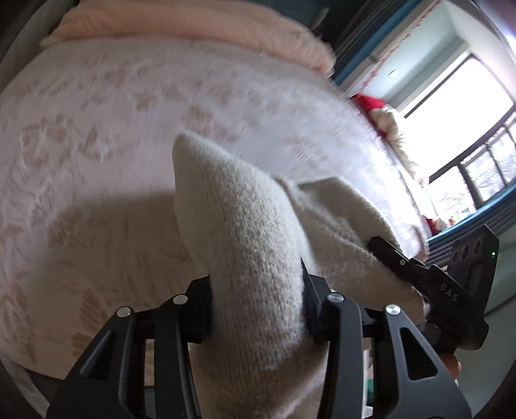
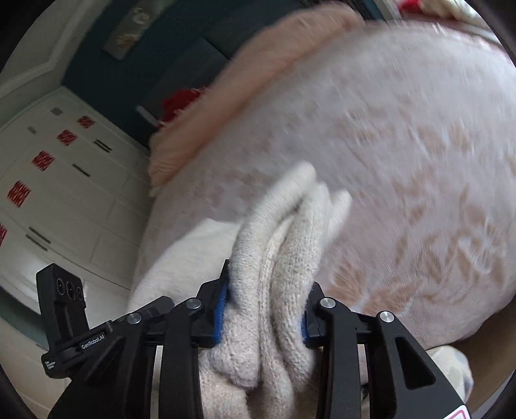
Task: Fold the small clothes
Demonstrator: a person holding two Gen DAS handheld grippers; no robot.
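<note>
A cream knitted garment (image 1: 245, 232) hangs bunched above a bed. My left gripper (image 1: 256, 306) is shut on a thick fold of it, which stands up between the black fingers. In the right wrist view my right gripper (image 2: 262, 314) is shut on several stacked folds of the same knit garment (image 2: 280, 245), its blue pads pressed into the wool. The right gripper (image 1: 416, 274) also shows at the right of the left wrist view, clamped on the garment's other end. The left gripper's body (image 2: 67, 309) appears at the lower left of the right wrist view.
Below lies a bed with a white cover patterned in pale brown (image 1: 96, 145). A peach blanket (image 1: 193, 22) is folded at its far end. A bright window (image 1: 467, 122) is to the right; white cabinet doors with red stickers (image 2: 48, 180) stand left.
</note>
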